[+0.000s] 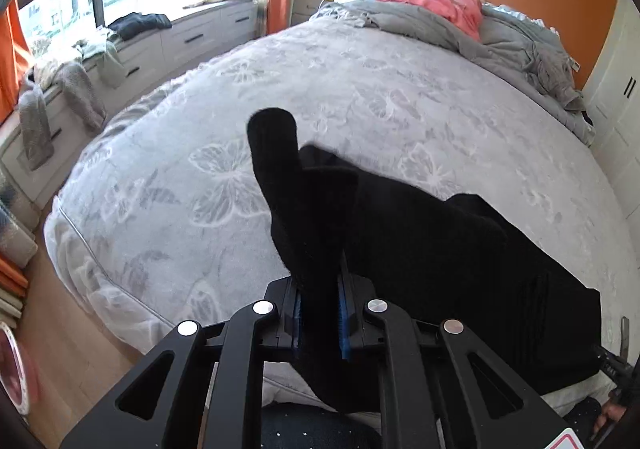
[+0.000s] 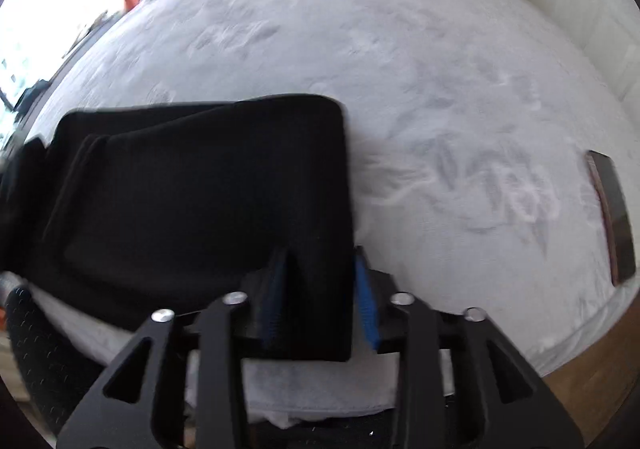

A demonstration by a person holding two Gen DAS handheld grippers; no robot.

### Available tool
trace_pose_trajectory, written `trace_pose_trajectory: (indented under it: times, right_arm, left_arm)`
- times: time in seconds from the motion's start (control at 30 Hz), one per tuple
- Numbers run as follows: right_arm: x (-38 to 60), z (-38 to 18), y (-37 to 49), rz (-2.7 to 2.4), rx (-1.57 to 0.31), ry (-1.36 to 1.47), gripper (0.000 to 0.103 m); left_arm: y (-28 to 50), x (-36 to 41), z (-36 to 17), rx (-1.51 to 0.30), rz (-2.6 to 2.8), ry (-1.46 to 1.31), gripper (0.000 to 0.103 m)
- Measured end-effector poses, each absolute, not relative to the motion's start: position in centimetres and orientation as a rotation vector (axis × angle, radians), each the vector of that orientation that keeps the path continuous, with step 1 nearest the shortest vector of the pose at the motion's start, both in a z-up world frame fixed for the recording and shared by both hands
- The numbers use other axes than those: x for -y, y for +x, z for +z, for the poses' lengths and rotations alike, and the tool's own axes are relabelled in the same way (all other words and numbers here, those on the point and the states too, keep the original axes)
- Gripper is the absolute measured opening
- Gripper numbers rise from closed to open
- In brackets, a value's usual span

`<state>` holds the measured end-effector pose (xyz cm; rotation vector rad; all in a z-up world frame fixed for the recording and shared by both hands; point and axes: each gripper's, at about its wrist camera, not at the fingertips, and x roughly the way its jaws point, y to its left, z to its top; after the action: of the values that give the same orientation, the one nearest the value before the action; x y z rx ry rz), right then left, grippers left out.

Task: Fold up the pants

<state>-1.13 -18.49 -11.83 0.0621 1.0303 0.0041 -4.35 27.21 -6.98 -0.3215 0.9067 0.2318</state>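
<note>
Now you're mid-fold: your left claw point(image 1: 320, 313) and right claw point(image 2: 320, 305) each clench the black pants point(image 2: 200, 189); next, carry both ends evenly across the bed point(image 1: 320, 69).

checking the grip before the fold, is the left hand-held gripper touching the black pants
Touching. In the left wrist view the left hand-held gripper has its blue pads closed on a bunched fold of the black pants, which rises from between them above the bed.

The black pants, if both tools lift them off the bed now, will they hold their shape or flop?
The black pants will probably flop: the end pinched in the left tool already bends and droops. They look like thick soft knit, so likely not slippery between the blue pads of the right tool. The loose folded layers may slide apart.
</note>
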Motion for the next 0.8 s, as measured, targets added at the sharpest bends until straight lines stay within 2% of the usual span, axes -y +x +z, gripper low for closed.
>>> trace_pose_trajectory:
  times: [0.07,0.2,0.23,0.27,0.43,0.47,0.5,0.53,0.6,0.8]
  right_arm:
    - [16.8,-9.4,-2.2,-0.022,-0.967,-0.011,0.041]
    - [9.4,-6.4,-3.7,0.234,-0.893,-0.106,0.057]
    - [7.2,-6.5,-3.9,0.298,-0.886,-0.143,0.065]
    - [5.0,-6.9,-4.0,0.355,-0.884,-0.179,0.067]
    - [-3.0,-12.7,-2.1,0.44,-0.966,-0.357,0.067]
    - [-3.2,-13.6,-1.7,0.435,-0.954,-0.349,0.06]
    - [-2.8,-13.4,-1.5,0.428,-0.94,-0.315,0.026]
    - [-1.7,-12.8,-0.9,0.38,-0.95,-0.28,0.015]
    - [3.3,-10.1,-0.4,0.361,-0.936,-0.078,0.015]
    - [24.3,0.9,-2.7,0.004,-0.688,0.259,0.015]
  left_arm:
    - [-4.8,-27.7,-7.7,-0.926,0.225,-0.382,0.011]
    - [-5.9,-28.8,-7.3,-0.896,0.216,-0.441,0.011]
    - [-5.9,-29.3,-7.2,-0.894,0.205,-0.468,0.011]
    - [-5.8,-29.7,-7.2,-0.891,0.199,-0.492,0.012]
    - [-6.1,-31.0,-7.4,-0.893,0.199,-0.508,0.012]
    - [-6.1,-31.0,-7.4,-0.894,0.198,-0.507,0.012]
    - [-6.1,-31.2,-7.4,-0.895,0.193,-0.509,0.012]
    - [-6.1,-31.3,-7.3,-0.897,0.188,-0.51,0.012]
    - [-6.1,-31.5,-7.3,-0.897,0.178,-0.511,0.012]
    - [-5.6,-31.4,-6.8,-0.894,0.153,-0.493,0.012]
